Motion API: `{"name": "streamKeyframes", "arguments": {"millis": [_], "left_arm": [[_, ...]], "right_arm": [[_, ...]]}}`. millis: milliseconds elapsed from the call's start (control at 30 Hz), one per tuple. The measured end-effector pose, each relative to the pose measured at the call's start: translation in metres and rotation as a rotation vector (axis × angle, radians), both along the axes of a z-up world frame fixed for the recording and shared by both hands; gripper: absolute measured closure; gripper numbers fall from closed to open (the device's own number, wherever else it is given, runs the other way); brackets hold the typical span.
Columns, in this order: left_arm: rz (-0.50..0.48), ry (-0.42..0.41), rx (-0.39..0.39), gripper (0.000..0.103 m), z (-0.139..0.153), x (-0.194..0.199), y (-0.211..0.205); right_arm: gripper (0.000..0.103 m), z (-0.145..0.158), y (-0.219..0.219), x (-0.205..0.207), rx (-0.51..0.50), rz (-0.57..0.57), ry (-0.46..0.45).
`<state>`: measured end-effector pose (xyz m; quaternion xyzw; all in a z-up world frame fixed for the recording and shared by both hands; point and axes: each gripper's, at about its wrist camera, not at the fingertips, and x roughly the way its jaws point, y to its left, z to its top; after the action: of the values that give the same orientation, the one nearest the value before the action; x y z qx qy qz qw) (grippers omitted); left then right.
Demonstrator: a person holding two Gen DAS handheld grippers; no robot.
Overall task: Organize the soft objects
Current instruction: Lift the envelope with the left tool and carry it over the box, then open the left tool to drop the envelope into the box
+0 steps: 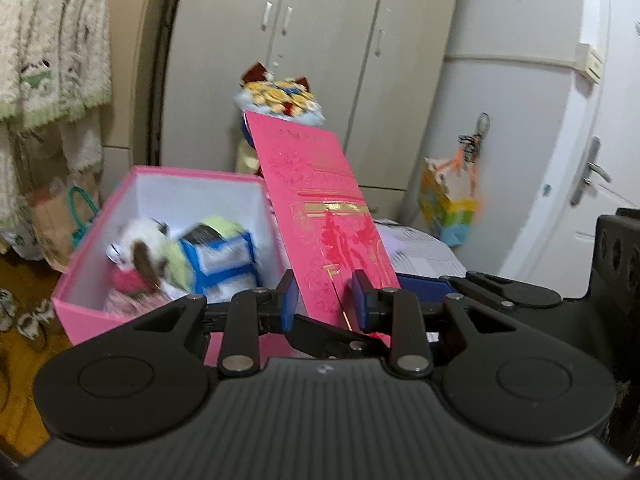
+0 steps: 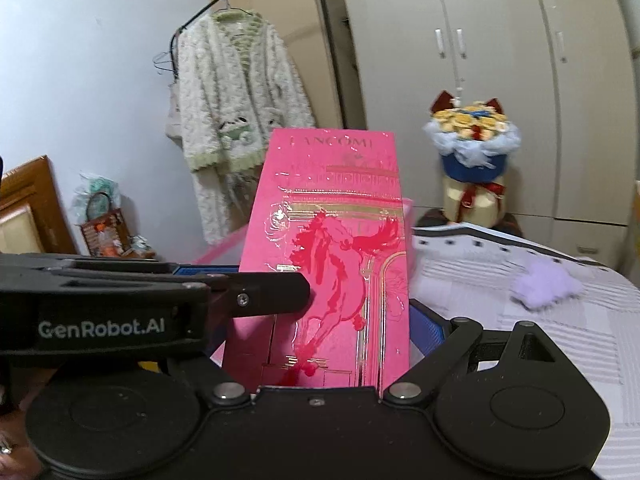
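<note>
Before the open box (image 1: 160, 184), tilted pink lid (image 1: 320, 216) (blocking bouquet (image 1: 280, 98)), cardigan (image 2: 236, 92) beyond

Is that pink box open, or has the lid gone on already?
Open. The lid stands tilted up beside the box, not on it, and you can see soft toys lying inside against the white walls.

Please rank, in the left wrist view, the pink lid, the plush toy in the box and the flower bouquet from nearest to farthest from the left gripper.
1. Pink lid: between the left gripper fingers, standing tilted.
2. Plush toy: left, inside the open pink box.
3. Flower bouquet: behind the lid, by the wardrobe.
</note>
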<state>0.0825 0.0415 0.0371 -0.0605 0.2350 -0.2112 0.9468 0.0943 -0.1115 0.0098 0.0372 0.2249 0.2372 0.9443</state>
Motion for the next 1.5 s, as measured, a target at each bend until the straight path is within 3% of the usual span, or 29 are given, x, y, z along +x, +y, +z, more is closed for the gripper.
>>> {"name": "streamKeyframes", "arguments": {"millis": [433, 633, 767, 933, 1067, 1133, 1500], "left_arm": [[0.114, 0.082, -0.070, 0.077, 0.003, 0.083, 0.057], [0.164, 0.118, -0.030, 0.077, -0.012, 0.114, 0.070], [0.168, 0.182, -0.066, 0.076, -0.025, 0.133, 0.081], [0.167, 0.204, -0.066, 0.075, -0.039, 0.140, 0.084], [0.200, 0.205, -0.037, 0.060, -0.046, 0.140, 0.085], [0.227, 0.178, -0.005, 0.057, -0.046, 0.136, 0.084], [0.234, 0.119, 0.020, 0.057, -0.032, 0.106, 0.089]], "right_arm": [[0.009, -0.003, 0.047, 0.093, 0.073, 0.114, 0.138], [0.010, -0.009, 0.072, 0.119, -0.012, 0.123, 0.139], [0.009, -0.016, 0.081, 0.132, -0.043, 0.114, 0.173], [0.009, -0.028, 0.081, 0.138, -0.047, 0.132, 0.222], [0.009, -0.032, 0.077, 0.134, -0.059, 0.146, 0.209], [0.008, -0.031, 0.071, 0.130, -0.044, 0.146, 0.202], [0.007, -0.014, 0.021, 0.099, 0.034, 0.188, 0.158]]}}
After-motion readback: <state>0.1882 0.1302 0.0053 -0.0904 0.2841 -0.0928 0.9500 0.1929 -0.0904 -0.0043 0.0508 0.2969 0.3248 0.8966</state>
